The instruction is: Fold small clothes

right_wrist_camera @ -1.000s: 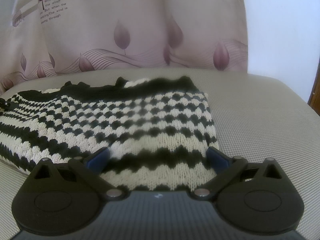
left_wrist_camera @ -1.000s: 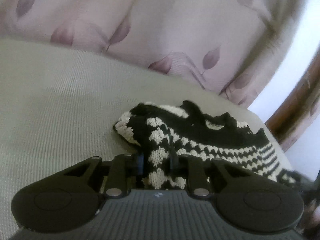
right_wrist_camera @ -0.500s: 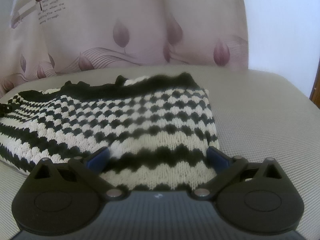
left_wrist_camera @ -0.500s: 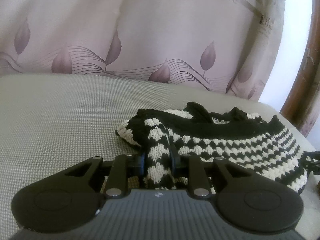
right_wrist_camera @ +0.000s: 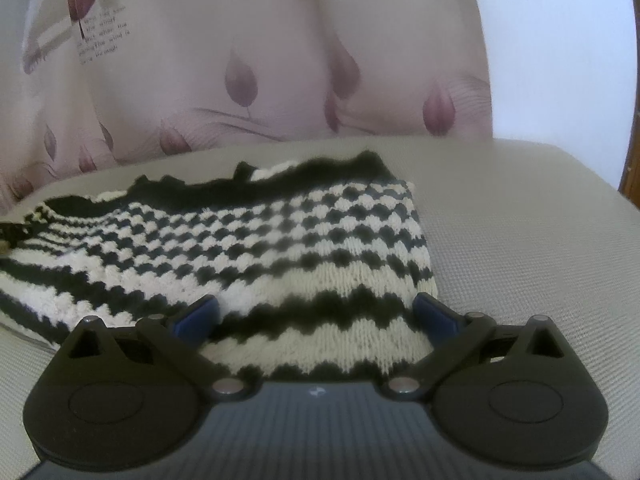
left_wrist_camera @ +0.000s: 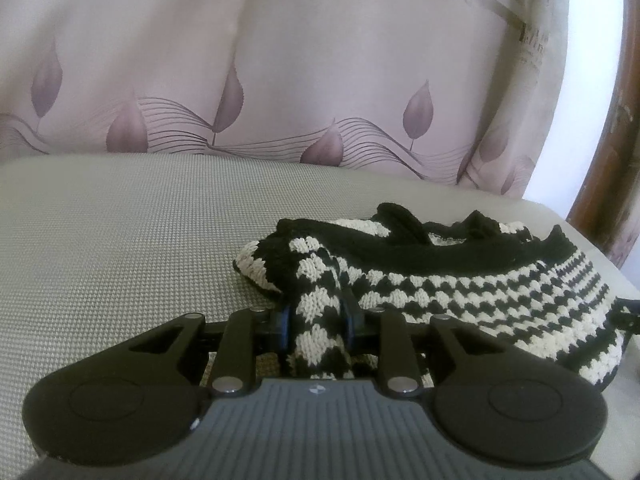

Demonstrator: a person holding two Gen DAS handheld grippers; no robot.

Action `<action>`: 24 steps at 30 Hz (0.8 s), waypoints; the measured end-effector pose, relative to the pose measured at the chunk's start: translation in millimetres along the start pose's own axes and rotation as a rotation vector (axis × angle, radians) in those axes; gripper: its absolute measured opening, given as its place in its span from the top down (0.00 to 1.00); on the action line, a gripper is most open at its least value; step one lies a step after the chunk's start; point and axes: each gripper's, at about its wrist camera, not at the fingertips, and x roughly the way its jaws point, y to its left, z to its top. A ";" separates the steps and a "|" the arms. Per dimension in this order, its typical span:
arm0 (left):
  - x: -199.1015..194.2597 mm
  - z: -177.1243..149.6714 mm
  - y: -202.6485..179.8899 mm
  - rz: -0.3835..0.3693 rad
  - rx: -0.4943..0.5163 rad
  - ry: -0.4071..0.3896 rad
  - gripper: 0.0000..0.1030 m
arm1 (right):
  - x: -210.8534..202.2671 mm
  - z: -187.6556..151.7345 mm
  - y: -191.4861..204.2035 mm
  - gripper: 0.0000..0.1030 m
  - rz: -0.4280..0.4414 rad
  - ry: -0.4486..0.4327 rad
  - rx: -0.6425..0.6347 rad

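One black-and-white knitted garment point(left_wrist_camera: 460, 284) lies on one grey woven cushion point(left_wrist_camera: 120, 240). Two claws show, left claw point(left_wrist_camera: 318, 320) and right claw point(right_wrist_camera: 316, 316). One leaf-printed curtain point(left_wrist_camera: 280, 80) hangs behind.

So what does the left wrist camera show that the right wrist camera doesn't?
Only the left wrist view: the left tool, its jaws just easing apart around a bunched fold of the knit garment, and a brown wooden frame.
Only the right wrist view: the right tool, open, straddling the flat knit.
Both: the black-and-white knit, the grey cushion, the leaf-print curtain.
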 end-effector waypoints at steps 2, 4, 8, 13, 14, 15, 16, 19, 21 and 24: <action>0.1 0.1 -0.8 0.003 0.002 0.000 0.72 | 1.1 0.2 0.7 0.00 -0.006 0.005 0.001; 0.1 0.1 -2.7 0.010 0.008 0.001 0.72 | 1.1 -0.2 6.3 0.00 -0.030 0.003 -0.029; 0.1 0.3 -6.1 0.024 0.021 0.003 0.72 | -6.8 -3.5 19.5 0.00 -0.065 -0.047 -0.094; -0.4 0.7 -16.7 0.074 0.074 0.000 0.72 | -21.4 -10.4 41.2 0.00 -0.116 -0.151 -0.213; -0.3 0.9 -18.9 0.085 0.085 0.000 0.72 | -25.2 -11.6 43.1 0.00 -0.117 -0.176 -0.224; -0.3 1.0 -20.7 0.092 0.092 0.002 0.72 | -27.9 -12.2 43.8 0.00 -0.123 -0.193 -0.229; -0.3 1.4 -22.3 0.101 0.098 0.005 0.72 | -29.3 -12.2 43.4 0.00 -0.128 -0.203 -0.225; 1.2 4.3 -28.1 0.136 0.113 0.025 0.73 | -30.1 -10.4 38.6 0.00 -0.107 -0.205 -0.201; 2.3 7.3 -35.0 0.164 0.140 0.041 0.76 | -30.3 -10.6 39.3 0.00 -0.104 -0.200 -0.199; 4.3 11.0 -45.5 0.204 0.173 0.063 0.82 | -27.7 -11.4 44.3 0.00 -0.097 -0.181 -0.226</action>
